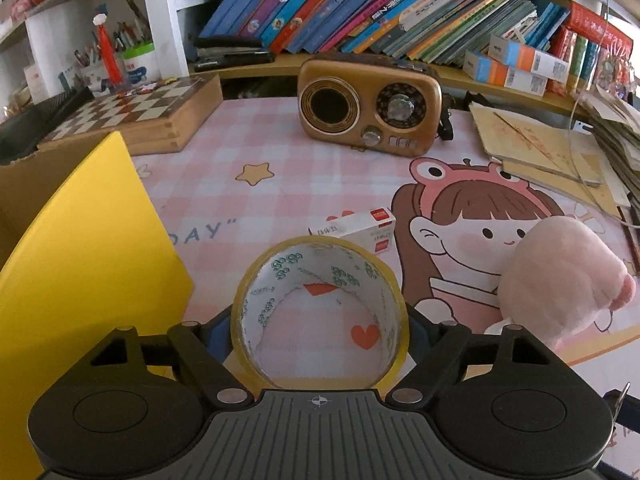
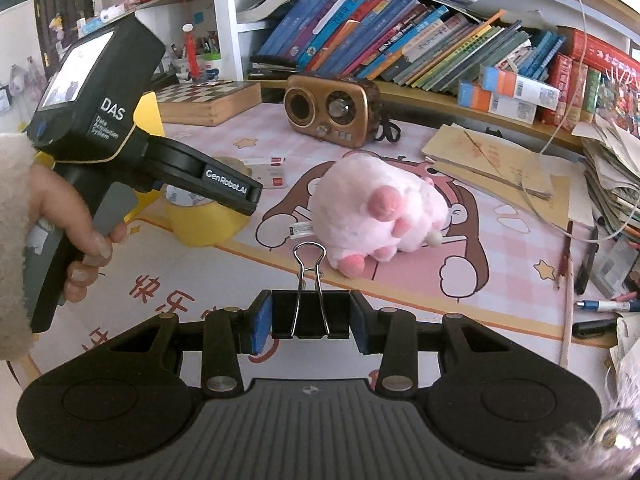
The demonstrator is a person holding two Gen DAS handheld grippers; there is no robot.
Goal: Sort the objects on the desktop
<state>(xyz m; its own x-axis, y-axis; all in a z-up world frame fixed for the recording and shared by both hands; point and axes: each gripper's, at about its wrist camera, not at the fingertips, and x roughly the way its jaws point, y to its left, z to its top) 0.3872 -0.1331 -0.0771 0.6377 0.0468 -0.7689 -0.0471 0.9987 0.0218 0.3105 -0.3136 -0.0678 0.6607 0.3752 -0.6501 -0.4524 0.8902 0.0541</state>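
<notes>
The black handheld gripper unit (image 2: 100, 120) in the right-wrist view bears "DAS" with "Data Acquisition System" beneath it, and its jaw arm (image 2: 226, 188) reads "GenRobot.AI". The pink checked desk mat (image 1: 248, 200) shows the letters "DAY" followed by a closing quotation mark. Book spines and box labels are too small to read.

Pink checked desk mat (image 1: 248, 208) (cartoon print) bears radio (image 1: 370, 106), plush (image 2: 380, 212).
</notes>
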